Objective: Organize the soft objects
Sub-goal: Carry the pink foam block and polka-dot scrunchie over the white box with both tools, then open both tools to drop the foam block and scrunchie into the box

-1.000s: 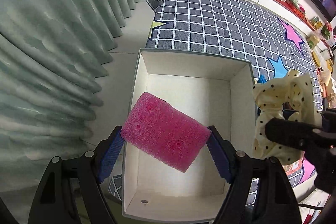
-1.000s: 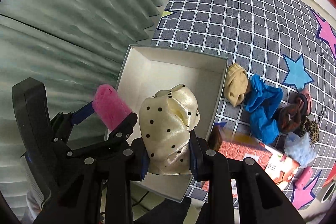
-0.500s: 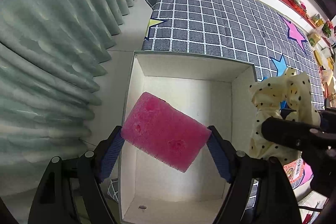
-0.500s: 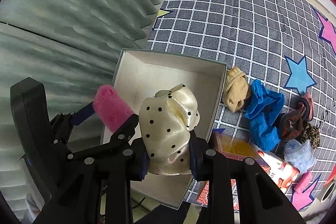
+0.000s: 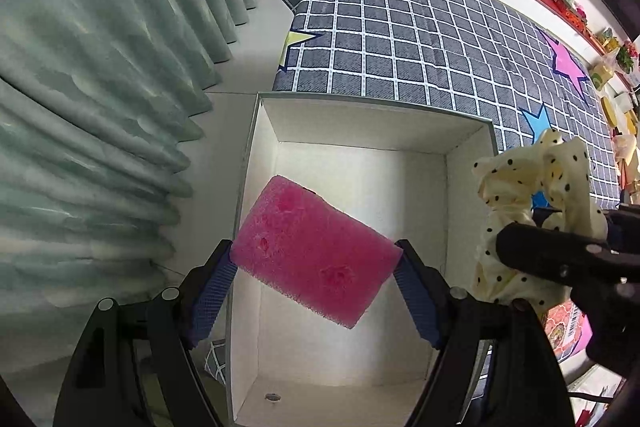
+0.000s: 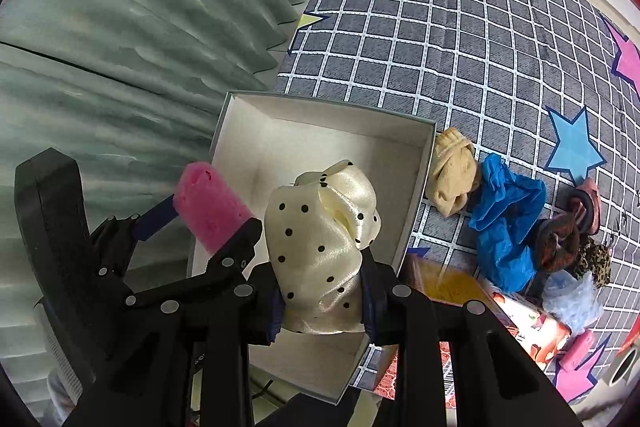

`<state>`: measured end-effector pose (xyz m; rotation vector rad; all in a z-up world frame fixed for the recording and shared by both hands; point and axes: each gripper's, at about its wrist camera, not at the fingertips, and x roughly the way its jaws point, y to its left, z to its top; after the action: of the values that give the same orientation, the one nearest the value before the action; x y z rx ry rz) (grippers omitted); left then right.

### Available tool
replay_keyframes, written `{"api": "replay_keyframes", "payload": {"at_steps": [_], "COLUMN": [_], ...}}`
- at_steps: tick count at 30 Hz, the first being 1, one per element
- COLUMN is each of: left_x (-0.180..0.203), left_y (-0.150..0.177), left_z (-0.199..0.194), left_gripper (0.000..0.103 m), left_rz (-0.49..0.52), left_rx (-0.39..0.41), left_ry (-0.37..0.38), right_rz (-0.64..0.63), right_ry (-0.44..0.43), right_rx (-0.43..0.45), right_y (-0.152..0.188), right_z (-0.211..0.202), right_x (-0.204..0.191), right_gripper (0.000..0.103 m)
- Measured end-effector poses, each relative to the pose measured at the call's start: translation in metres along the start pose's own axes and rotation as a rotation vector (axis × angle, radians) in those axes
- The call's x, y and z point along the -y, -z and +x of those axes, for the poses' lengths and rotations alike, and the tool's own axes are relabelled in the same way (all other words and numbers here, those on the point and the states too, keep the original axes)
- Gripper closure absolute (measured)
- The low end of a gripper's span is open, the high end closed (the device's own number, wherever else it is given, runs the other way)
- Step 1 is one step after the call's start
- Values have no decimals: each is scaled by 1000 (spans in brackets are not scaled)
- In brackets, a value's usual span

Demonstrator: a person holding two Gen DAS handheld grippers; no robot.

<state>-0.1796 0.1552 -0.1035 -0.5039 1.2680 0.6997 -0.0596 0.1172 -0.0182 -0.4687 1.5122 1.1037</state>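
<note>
Checkered star-print mat (image 6: 460, 39) carries a white open box (image 5: 466, 187) at its curtain-side edge. Left gripper (image 5: 316, 283) clamps a pink sponge (image 5: 312, 251) above it; right gripper (image 6: 322, 307) pinches a cream polka-dot scrunchie (image 6: 320, 243).

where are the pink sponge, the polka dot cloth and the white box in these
pink sponge (image 5: 312, 251): left wrist view, middle of its top face
polka dot cloth (image 6: 320, 251): right wrist view, front of the bunched fabric
white box (image 5: 360, 131): left wrist view, inner face of its far wall
</note>
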Motion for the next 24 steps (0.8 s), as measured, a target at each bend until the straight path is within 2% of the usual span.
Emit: {"api": "replay_keyframes", "payload": {"at_steps": [12,20,22,23,24], "left_x": [0,1,1,-1,-3], "left_y": [4,10,11,13,15], "left_z": [3,1,3,3,2], "left_gripper": [22,19,18,16,15], "left_rz": [-5,-16,-30,-47,-70], "left_rx": [-3,9,-6,-7,-1], "left_ry": [-1,45,69,87,112], "right_rz": [-7,-11,-8,-4,0], "right_ry": [4,3,-14,-25,-37], "right_rx": [-3,-2,-3,2,11], "right_y": [-2,-3,-3,-2,-2], "right_z": [4,9,10,9,7], "right_x": [-1,-1,1,1,2], "right_gripper": [71,70,58,35,17]}}
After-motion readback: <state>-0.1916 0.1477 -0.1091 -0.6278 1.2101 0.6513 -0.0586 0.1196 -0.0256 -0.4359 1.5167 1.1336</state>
